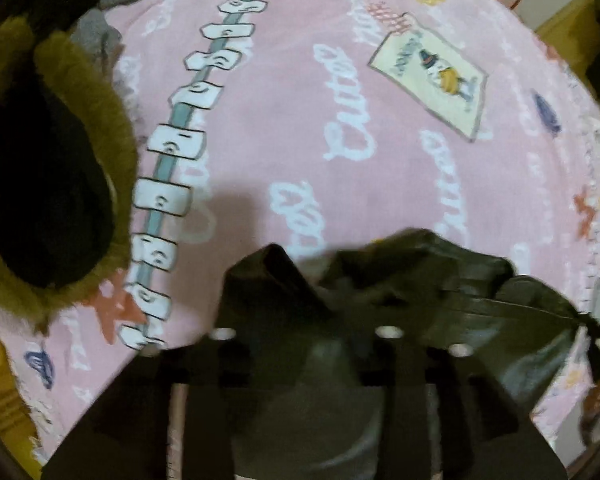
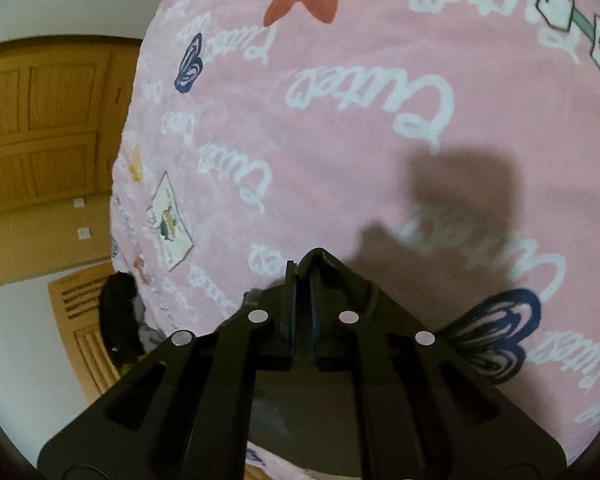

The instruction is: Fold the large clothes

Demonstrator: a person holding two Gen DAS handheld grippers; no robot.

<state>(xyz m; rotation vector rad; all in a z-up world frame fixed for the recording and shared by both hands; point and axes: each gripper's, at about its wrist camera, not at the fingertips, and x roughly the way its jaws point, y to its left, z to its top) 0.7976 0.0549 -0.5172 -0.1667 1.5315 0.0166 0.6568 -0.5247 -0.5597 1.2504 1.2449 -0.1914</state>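
Note:
A dark olive-green coat point(image 1: 440, 292) lies bunched over my left gripper point(image 1: 300, 280), whose fingers are shut on its fabric low in the left wrist view. Its fur-trimmed hood point(image 1: 60, 184) lies at the left on the pink printed blanket point(image 1: 320, 120). My right gripper point(image 2: 306, 276) is shut with its jaws together above the same pink blanket point(image 2: 340, 120); a thin dark edge of the coat seems pinched between them, but I cannot tell for sure.
Grey and dark garments point(image 1: 108, 20) lie at the blanket's far left corner. In the right wrist view, wooden cabinet doors point(image 2: 40, 128) and a slatted wooden piece point(image 2: 80, 340) stand to the left, with a black furry item point(image 2: 118, 320) at the blanket's edge.

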